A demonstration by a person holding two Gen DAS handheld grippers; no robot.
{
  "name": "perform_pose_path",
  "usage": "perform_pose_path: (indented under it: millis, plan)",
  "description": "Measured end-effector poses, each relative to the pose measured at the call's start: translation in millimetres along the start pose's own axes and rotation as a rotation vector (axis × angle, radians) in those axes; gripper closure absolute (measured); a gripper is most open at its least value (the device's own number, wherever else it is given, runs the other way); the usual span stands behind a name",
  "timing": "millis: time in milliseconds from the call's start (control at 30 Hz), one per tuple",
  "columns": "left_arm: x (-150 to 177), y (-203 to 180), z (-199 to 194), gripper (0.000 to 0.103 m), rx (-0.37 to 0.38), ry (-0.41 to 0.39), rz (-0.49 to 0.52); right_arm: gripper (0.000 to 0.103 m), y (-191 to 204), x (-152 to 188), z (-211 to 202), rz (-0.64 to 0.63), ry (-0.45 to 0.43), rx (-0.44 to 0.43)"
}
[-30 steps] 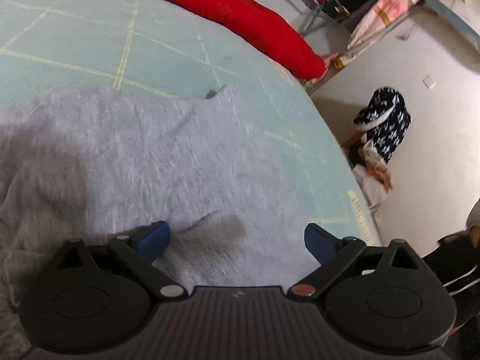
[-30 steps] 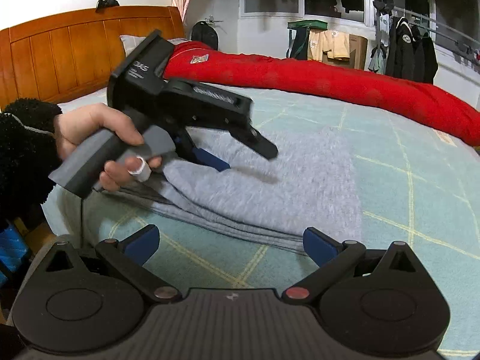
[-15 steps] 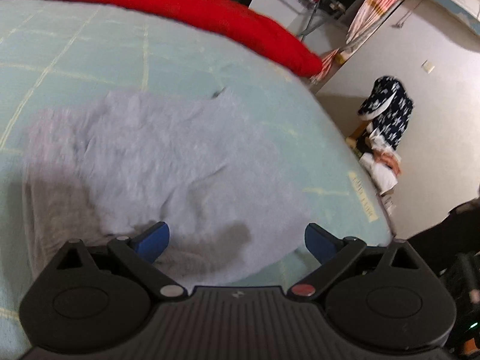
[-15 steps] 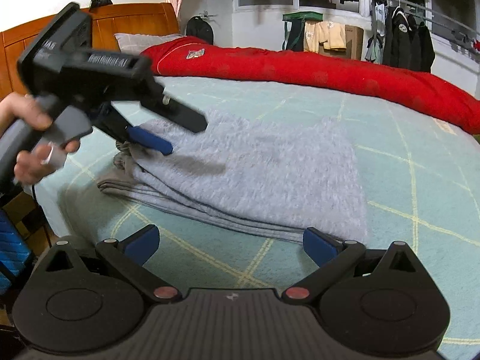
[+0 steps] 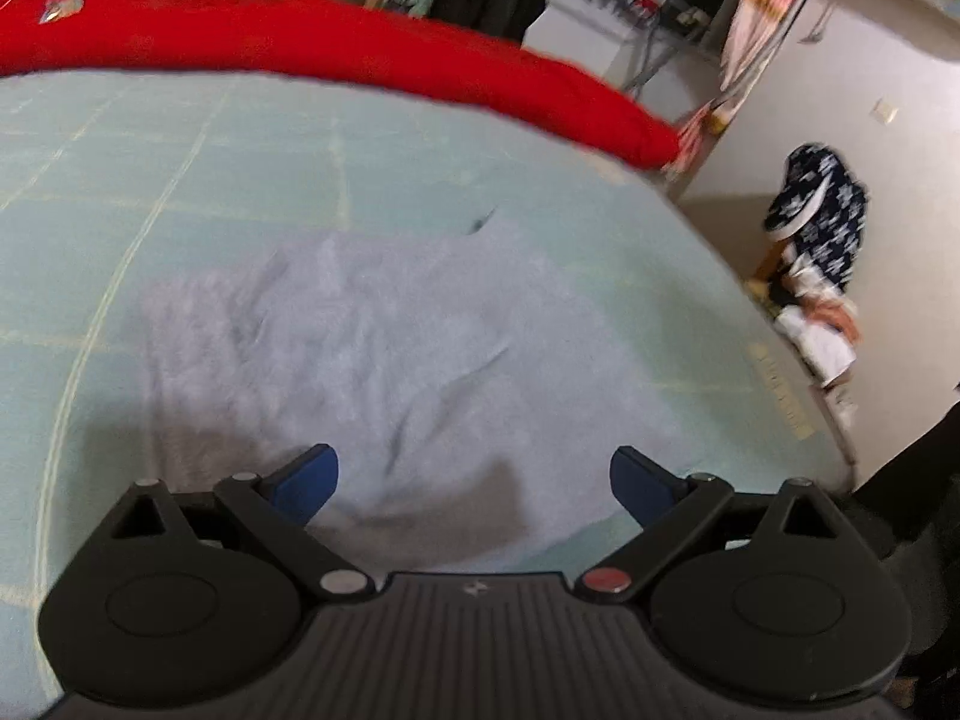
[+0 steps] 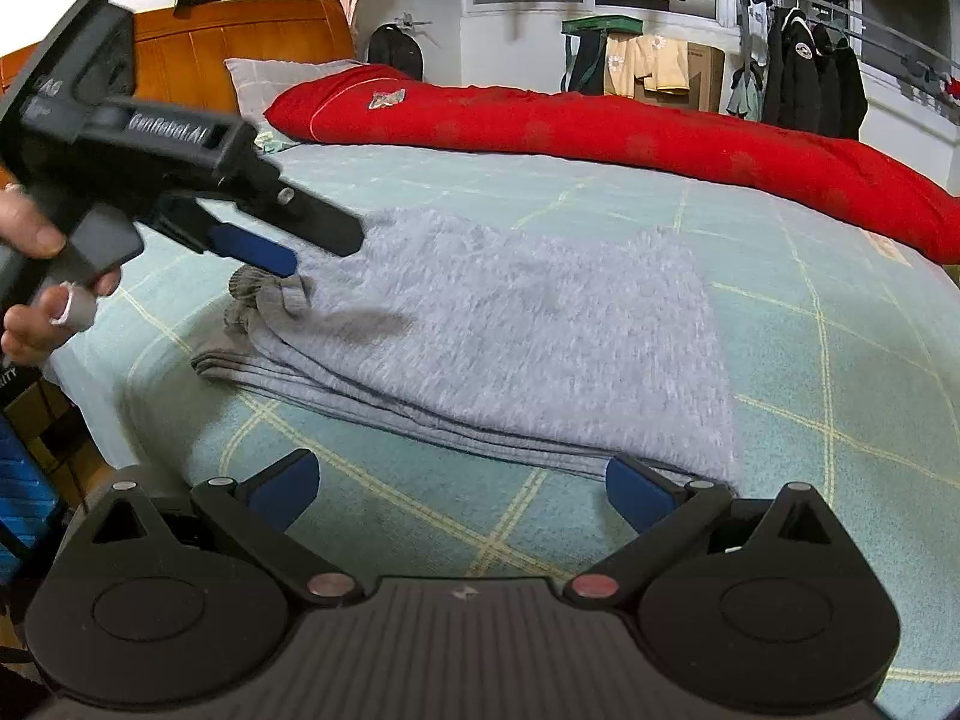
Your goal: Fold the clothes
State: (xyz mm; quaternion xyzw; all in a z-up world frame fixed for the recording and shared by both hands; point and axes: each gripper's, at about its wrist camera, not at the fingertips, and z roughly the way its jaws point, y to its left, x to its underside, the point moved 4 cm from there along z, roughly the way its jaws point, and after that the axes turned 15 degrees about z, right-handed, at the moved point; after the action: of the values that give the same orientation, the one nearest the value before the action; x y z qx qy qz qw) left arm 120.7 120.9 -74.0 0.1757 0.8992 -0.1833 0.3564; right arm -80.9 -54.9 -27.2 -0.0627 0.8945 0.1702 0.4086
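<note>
A grey fleece garment [image 6: 516,324] lies folded in several layers on the light green bed [image 6: 840,360]; its ribbed cuffs [image 6: 252,294] stick out at the left end. In the left wrist view the same garment [image 5: 384,348] spreads flat below the camera. My left gripper [image 5: 474,480] is open above the garment's near edge, holding nothing. From the right wrist view, that left gripper [image 6: 300,240] hovers over the cuff end, held by a hand [image 6: 36,276]. My right gripper [image 6: 462,489] is open and empty, just short of the garment's front fold.
A red duvet [image 6: 600,132] runs along the far side of the bed, with a wooden headboard [image 6: 240,48] and a pillow [image 6: 270,78] behind. Clothes [image 6: 810,78] hang by the window. Bags and a dark patterned garment [image 5: 816,222] sit on the floor beyond the bed edge.
The left gripper has lifted up and drawn back off the garment toward the cuff end, staying open. The right gripper has barely moved.
</note>
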Motion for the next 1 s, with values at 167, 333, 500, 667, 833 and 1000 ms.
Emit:
perform_pose_path:
  millis: [167, 333, 500, 667, 833, 1000]
  plan:
    - [9.0, 0.6, 0.2, 0.006, 0.017, -0.004, -0.021, 0.000, -2.7, -1.9, 2.0, 0.021, 0.022, -0.005]
    - [-3.6, -1.5, -23.8, 0.006, -0.024, -0.081, -0.005, 0.000, -5.8, -7.0, 3.8, 0.030, 0.029, 0.015]
    - [-8.6, 14.4, -49.7, 0.006, -0.082, -0.150, -0.023, 0.000, -10.4, -14.5, 4.5, 0.044, 0.034, -0.004]
    - [-4.2, 37.8, -61.3, 0.006, -0.135, -0.171, -0.084, 0.000, -19.1, -27.3, 8.5, 0.114, 0.066, -0.093]
    - [5.0, 61.8, -59.4, 0.006, -0.159, -0.153, -0.146, 0.000, -30.8, -42.0, 13.4, 0.194, 0.078, -0.156]
    - [13.5, 83.2, -47.0, 0.006, -0.138, -0.130, -0.217, 0.000, -45.9, -57.3, 21.4, 0.233, 0.087, -0.203]
